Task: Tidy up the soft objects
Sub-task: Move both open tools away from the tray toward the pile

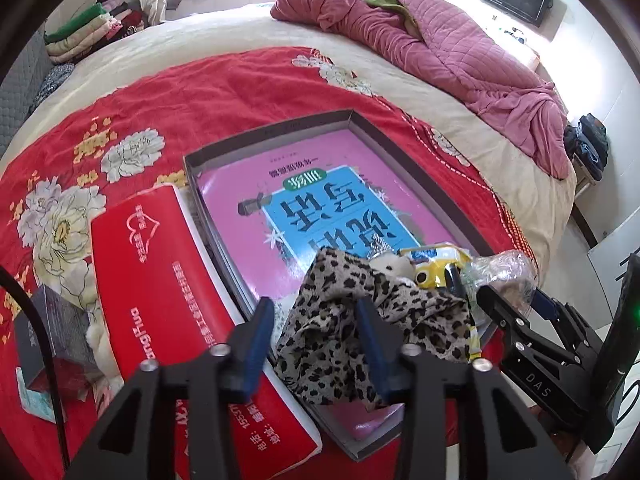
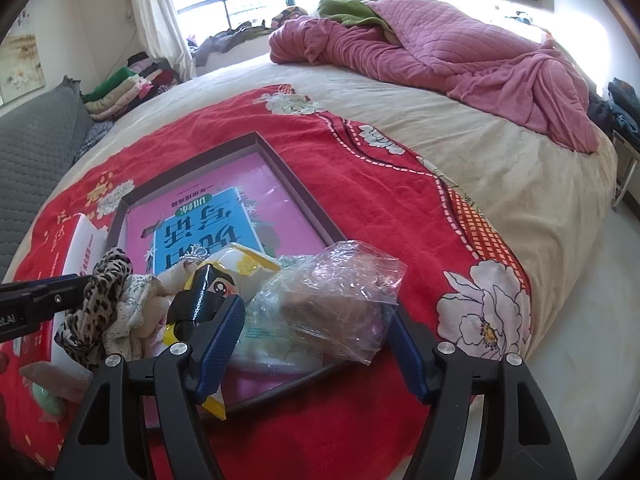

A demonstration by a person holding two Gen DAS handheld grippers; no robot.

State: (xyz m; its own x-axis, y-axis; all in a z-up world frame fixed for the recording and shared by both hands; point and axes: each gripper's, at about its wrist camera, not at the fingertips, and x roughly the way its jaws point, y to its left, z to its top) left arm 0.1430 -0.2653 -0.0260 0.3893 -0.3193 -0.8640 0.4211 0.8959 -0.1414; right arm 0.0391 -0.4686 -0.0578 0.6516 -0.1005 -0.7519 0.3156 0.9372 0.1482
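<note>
A shallow dark box (image 1: pixel 360 118) with a pink book (image 1: pixel 320 160) in it lies on the red floral blanket. A leopard-print cloth (image 1: pixel 340 312) is heaped at the box's near end. My left gripper (image 1: pixel 316 328) is open, its fingers on either side of the cloth. In the right wrist view the cloth (image 2: pixel 100 292) hangs by the left gripper's tip. My right gripper (image 2: pixel 316 332) is open around a clear plastic bag (image 2: pixel 336 296) with something brown inside. A yellow packet (image 2: pixel 240 268) and pale cloth (image 2: pixel 148 304) lie between.
A red and white box (image 1: pixel 168 300) lies left of the dark box, with a small dark carton (image 1: pixel 52 328) beside it. A pink quilt (image 2: pixel 460 56) is bunched at the bed's far side. Folded clothes (image 2: pixel 120 88) are stacked by the window.
</note>
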